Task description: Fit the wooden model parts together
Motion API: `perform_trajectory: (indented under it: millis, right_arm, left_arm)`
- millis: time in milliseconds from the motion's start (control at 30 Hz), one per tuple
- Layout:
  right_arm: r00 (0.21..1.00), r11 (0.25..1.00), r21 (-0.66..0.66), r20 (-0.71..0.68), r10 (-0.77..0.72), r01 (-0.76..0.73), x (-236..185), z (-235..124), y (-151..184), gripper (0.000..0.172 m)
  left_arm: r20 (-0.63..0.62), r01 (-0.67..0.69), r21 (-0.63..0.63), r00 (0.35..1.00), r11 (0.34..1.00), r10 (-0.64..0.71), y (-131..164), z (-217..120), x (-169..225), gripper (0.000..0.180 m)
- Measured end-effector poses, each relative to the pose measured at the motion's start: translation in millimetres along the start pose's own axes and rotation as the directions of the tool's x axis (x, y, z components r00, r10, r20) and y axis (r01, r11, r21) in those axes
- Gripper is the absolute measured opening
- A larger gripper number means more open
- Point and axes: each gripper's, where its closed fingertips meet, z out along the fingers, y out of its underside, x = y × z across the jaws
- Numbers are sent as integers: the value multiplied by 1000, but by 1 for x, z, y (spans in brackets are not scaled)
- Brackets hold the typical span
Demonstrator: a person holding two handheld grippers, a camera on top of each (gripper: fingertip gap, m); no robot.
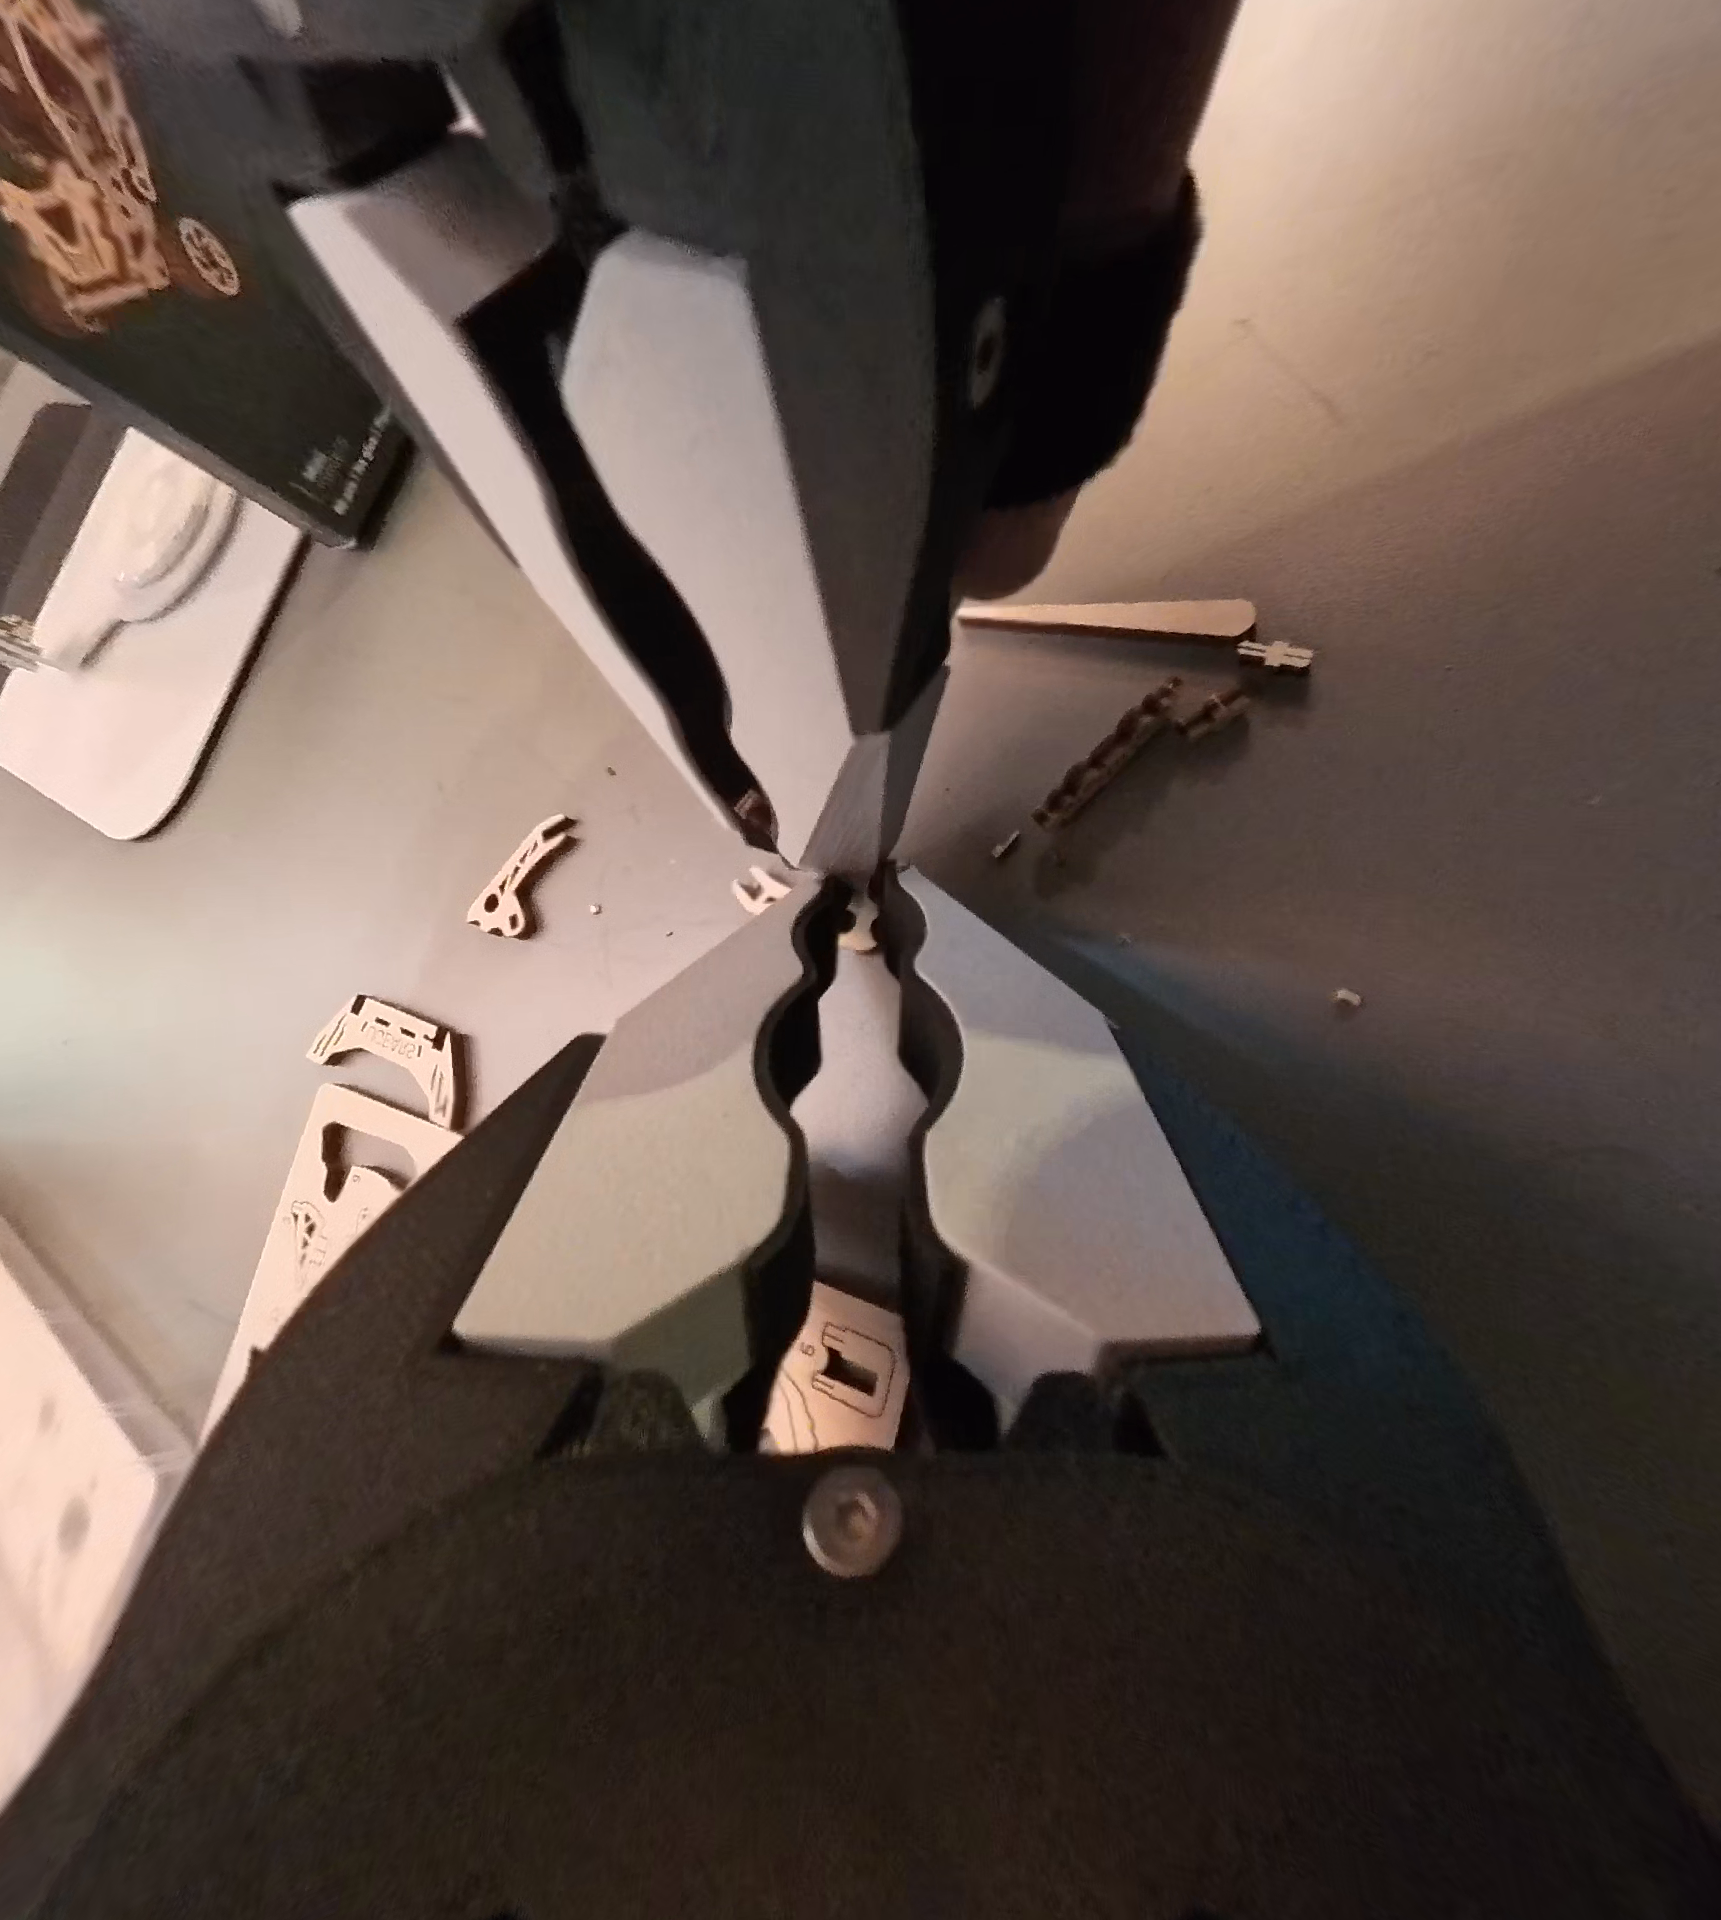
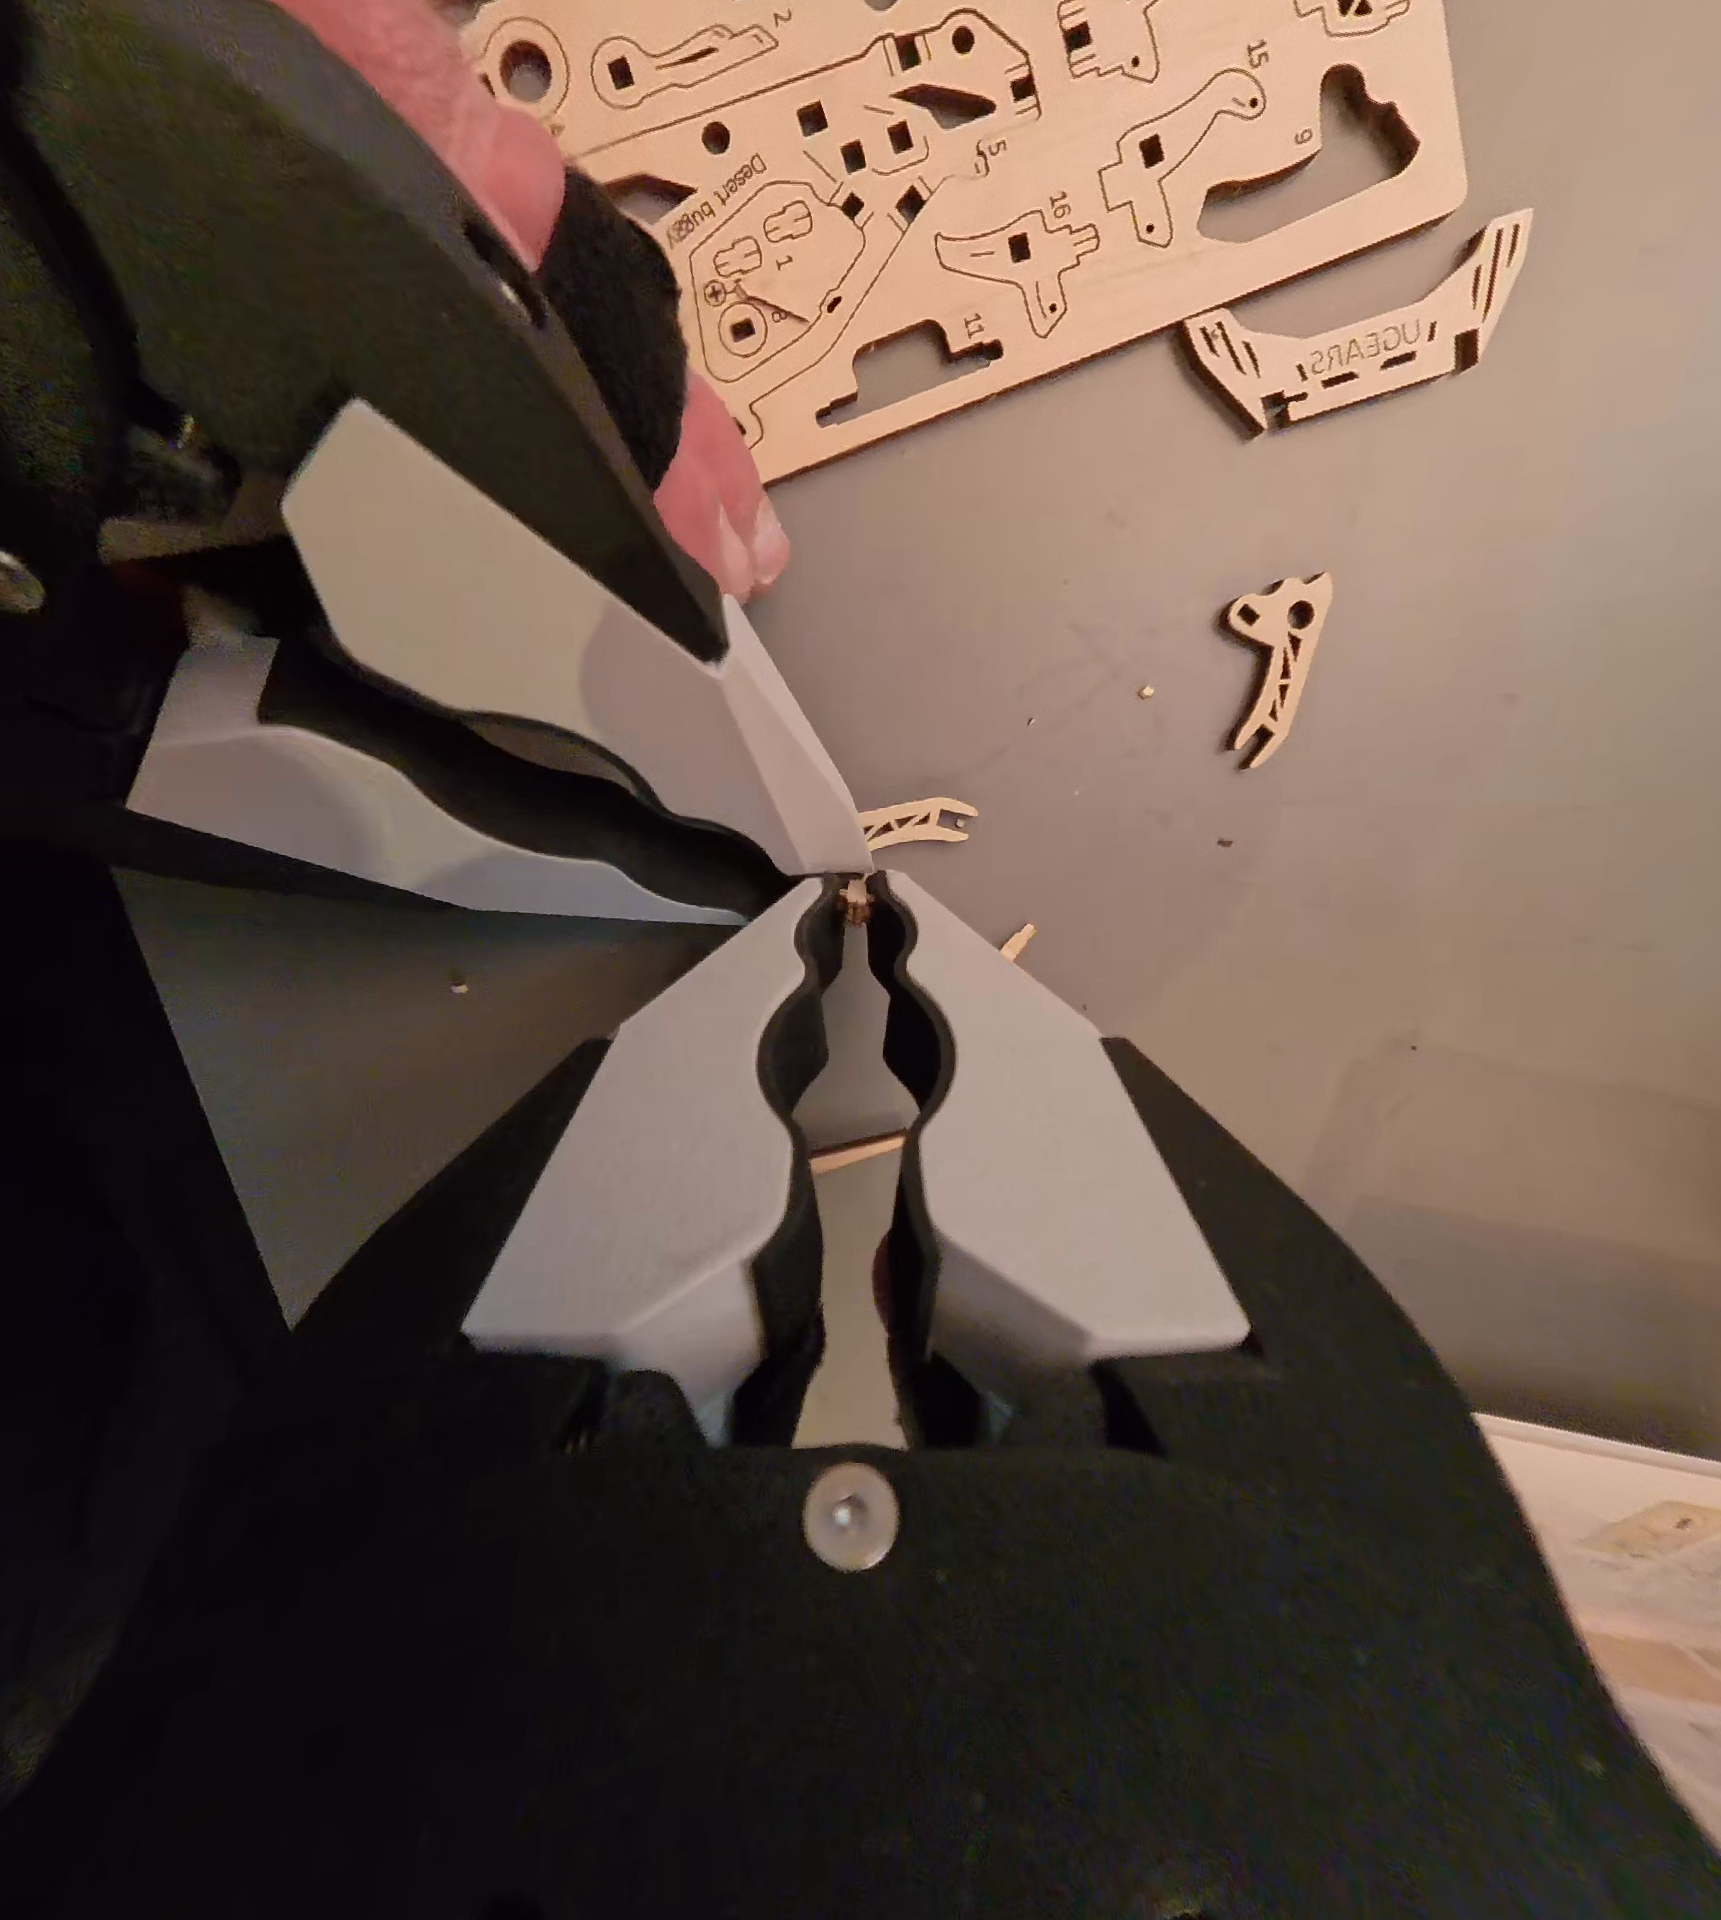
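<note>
With both tips meeting above the counter (image 2: 1458, 831), mating is in hand: left tool (image 1: 851, 904) grips a pale wooden part (image 1: 858, 925), right tool (image 2: 854, 896) pinches a small wooden peg (image 2: 852, 900). Next: align, press home.

Pale laser-cut wooden sheet (image 2: 1043, 208) (scorched edges), matt grey table (image 2: 1458, 831), grainy black plastic tool (image 2: 854, 902) body

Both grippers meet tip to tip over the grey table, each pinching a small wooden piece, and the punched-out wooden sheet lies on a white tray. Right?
Wrong on one point: the wooden sheet lies directly on the grey table, not on a white tray, as the right wrist view shows. The rest stands: the left gripper and right gripper meet tip to tip, each pinching a small wooden piece.
</note>
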Motion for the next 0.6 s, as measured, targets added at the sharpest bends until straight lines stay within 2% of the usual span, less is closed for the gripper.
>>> perform_trajectory:
  millis: [100,200,267,400,600]
  right_arm:
    - [1000,998,69,-12,11,-10,4,-3,0,3]
    - [999,988,145,7,54,-54,3,-10,-1,3]
    - [996,972,223,-16,86,-81,11,-17,-1,3]
    - [986,890,427,28,165,-161,18,-36,-13,3]
    - [964,779,568,150,219,-265,14,-50,-25,3]
  left_arm:
    - [33,11,39,999,999,-12,-4,-5,-5,31]
    - [39,61,42,997,997,-63,-1,-7,-13,39]
    - [61,84,66,994,994,-88,-2,-10,-20,39]
    - [44,146,114,987,983,-152,-7,-15,-26,34]
    - [-46,229,181,973,956,-225,-21,-20,-24,26]
